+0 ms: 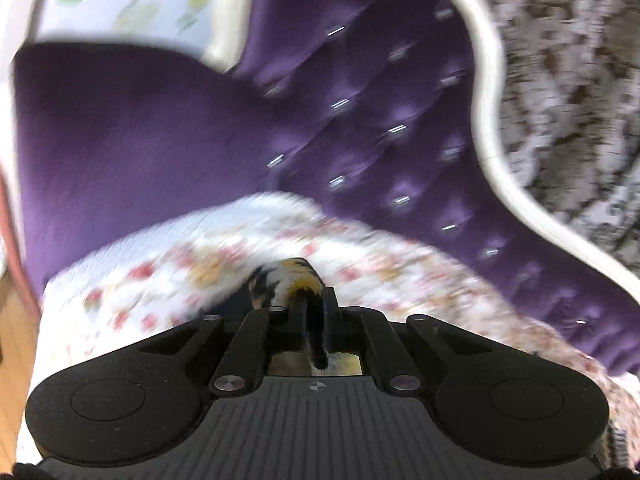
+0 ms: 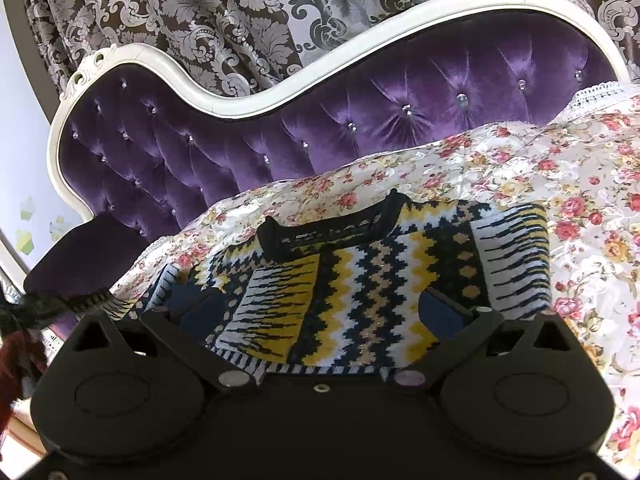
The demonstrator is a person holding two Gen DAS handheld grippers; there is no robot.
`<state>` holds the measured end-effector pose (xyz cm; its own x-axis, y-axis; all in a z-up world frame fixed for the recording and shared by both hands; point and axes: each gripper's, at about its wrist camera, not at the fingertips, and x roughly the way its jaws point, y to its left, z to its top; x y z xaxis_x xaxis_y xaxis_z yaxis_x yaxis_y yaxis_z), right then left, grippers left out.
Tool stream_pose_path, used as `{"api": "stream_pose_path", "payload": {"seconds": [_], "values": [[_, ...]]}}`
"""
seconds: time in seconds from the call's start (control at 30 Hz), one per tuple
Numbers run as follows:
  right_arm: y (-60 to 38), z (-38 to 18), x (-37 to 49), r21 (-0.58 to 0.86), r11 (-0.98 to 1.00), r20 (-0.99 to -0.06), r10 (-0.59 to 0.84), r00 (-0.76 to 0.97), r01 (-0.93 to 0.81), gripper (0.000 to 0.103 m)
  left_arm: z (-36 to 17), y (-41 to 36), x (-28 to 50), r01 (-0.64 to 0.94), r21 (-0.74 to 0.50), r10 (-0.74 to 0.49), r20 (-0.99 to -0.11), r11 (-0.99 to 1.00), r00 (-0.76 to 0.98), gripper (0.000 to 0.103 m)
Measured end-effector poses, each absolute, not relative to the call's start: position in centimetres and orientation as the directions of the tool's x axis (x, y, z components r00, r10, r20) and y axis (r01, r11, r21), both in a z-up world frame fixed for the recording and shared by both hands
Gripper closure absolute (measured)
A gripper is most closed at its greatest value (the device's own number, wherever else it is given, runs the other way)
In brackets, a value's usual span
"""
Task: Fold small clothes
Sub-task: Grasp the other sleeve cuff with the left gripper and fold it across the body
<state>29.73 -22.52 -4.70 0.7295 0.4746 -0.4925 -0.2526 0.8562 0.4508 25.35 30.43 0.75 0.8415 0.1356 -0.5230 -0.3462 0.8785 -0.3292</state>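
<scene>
Left wrist view is badly motion-blurred, so we can only read broad shapes there. The left gripper (image 1: 310,308) has its 2 fingers pinched together on a bunched fold of the knit sweater (image 1: 286,276); only a small lump of yellow, white and dark knit shows past the fingertips, the rest is hidden behind the gripper body. We cannot tell which part of the garment that fold is.

Right wrist view is sharp. The sweater (image 2: 360,276) lies flat on the floral bedspread (image 2: 560,184), neckline toward the headboard, its hem cut off by the gripper housing. Chunky knit, zigzag and diamond bands in navy, yellow, white and tan, with a dark ribbed collar. Its left side is folded or lifted; the far left edge is hard to make out against a dark shape at the frame edge.

The right gripper (image 2: 324,312) has its fingers spread wide, 1 blue pad on each side over the sweater, nothing clamped; we cannot tell if the pads touch the knit.

The bedspread looks glossy, rose-printed, with lace trim. Behind it stands a purple tufted velvet headboard (image 2: 400,92) with crystal buttons and a curved white frame, then a damask curtain (image 2: 200,12).
</scene>
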Motion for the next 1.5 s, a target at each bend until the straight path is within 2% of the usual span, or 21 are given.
{"api": "stream_pose_path", "payload": {"seconds": [0.27, 0.5, 0.77, 1.0, 1.1, 1.13, 1.17, 1.27, 1.3, 1.37, 1.5], "values": [[-23.7, -4.3, 29.7, 0.421, 0.884, -0.527, 0.42, 0.739, -0.202, 0.0, 9.0, 21.5, 26.4, -0.132, -0.296, 0.004, -0.395, 0.946, 0.919, 0.097], [-25.5, -3.9, 29.5, 0.425, 0.893, -0.542, 0.384, 0.747, -0.15, 0.0, 12.0, 12.2, 28.5, 0.031, -0.243, -0.116, -0.344, 0.97, 0.932, 0.097], [-27.8, -3.5, 29.5, 0.464, 0.881, -0.53, 0.36, 0.768, -0.092, 0.0, 8.4, 2.6, 31.2, 0.147, -0.245, -0.235, -0.388, 0.958, 0.891, 0.097], [-29.2, -3.3, 29.5, 0.492, 0.869, -0.522, 0.346, 0.779, -0.056, 0.0, 1.3, -3.6, 32.6, 0.18, -0.242, -0.282, -0.503, 0.954, 0.817, 0.095], [-29.7, -3.3, 29.6, 0.5, 0.865, -0.52, 0.343, 0.782, -0.047, 0.0, -1.6, -5.3, 32.8, 0.193, -0.219, -0.285, -0.556, 0.956, 0.781, 0.091], [-29.8, -3.3, 29.6, 0.503, 0.863, -0.519, 0.342, 0.784, -0.044, 0.0, -2.2, -5.5, 32.7, 0.2, -0.22, -0.293, -0.569, 0.955, 0.769, 0.083], [-29.9, -3.2, 29.7, 0.505, 0.862, -0.518, 0.341, 0.784, -0.041, 0.0, -3.0, -5.9, 32.7, 0.21, -0.224, -0.304, -0.583, 0.952, 0.754, 0.067], [-30.0, -3.2, 29.7, 0.507, 0.861, -0.516, 0.338, 0.787, -0.038, 0.0, -5.0, -6.8, 32.4, 0.238, -0.242, -0.338, -0.618, 0.941, 0.71, 0.039], [-30.0, -3.2, 29.7, 0.505, 0.862, -0.516, 0.337, 0.788, -0.038, 0.0, -5.5, -6.9, 32.4, 0.247, -0.251, -0.352, -0.632, 0.936, 0.69, 0.034], [-29.9, -3.2, 29.7, 0.502, 0.864, -0.517, 0.335, 0.788, -0.038, 0.0, -6.7, -7.3, 32.4, 0.259, -0.28, -0.382, -0.664, 0.924, 0.643, 0.016], [-29.9, -3.2, 29.7, 0.498, 0.867, -0.519, 0.332, 0.788, -0.037, 0.0, -7.5, -8.4, 30.9, 0.311, -0.207, -0.367, -0.656, 0.928, 0.66, 0.006]]}}
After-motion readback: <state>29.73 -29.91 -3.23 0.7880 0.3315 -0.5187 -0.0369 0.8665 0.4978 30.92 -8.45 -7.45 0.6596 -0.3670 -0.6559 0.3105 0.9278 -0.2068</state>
